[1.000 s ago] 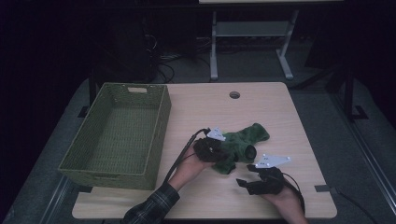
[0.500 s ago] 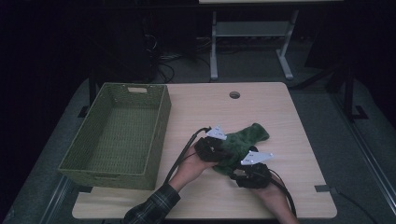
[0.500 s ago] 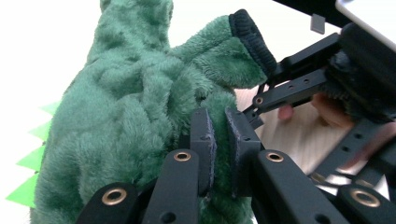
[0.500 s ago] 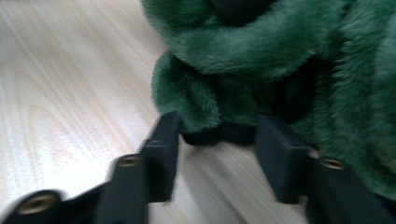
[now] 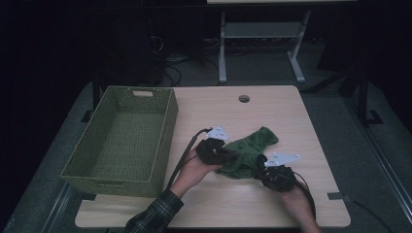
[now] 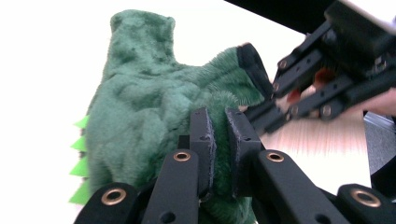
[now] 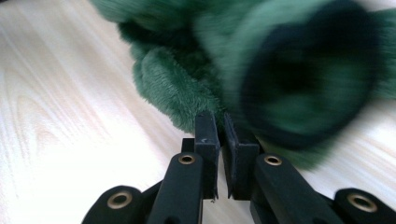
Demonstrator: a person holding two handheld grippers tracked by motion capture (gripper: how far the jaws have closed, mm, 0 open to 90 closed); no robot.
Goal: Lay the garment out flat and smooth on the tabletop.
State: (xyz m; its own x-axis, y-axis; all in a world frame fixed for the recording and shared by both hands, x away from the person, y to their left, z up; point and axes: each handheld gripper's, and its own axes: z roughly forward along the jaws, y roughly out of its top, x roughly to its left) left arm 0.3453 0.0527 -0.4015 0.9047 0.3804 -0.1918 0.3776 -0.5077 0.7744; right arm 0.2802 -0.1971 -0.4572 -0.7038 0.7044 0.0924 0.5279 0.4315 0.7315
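Green plush toy point(image 5: 248, 150) is pinched by both grippers—left gripper point(image 5: 224, 154), right gripper point(image 5: 261, 167) just closed on its near edge—thin fluff may slip free.

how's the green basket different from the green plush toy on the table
The basket is a stiff woven box, olive, standing empty at the table's left. The plush toy is soft, darker green fur, lying crumpled mid-table, pinched by the left gripper and right gripper. Both are green.
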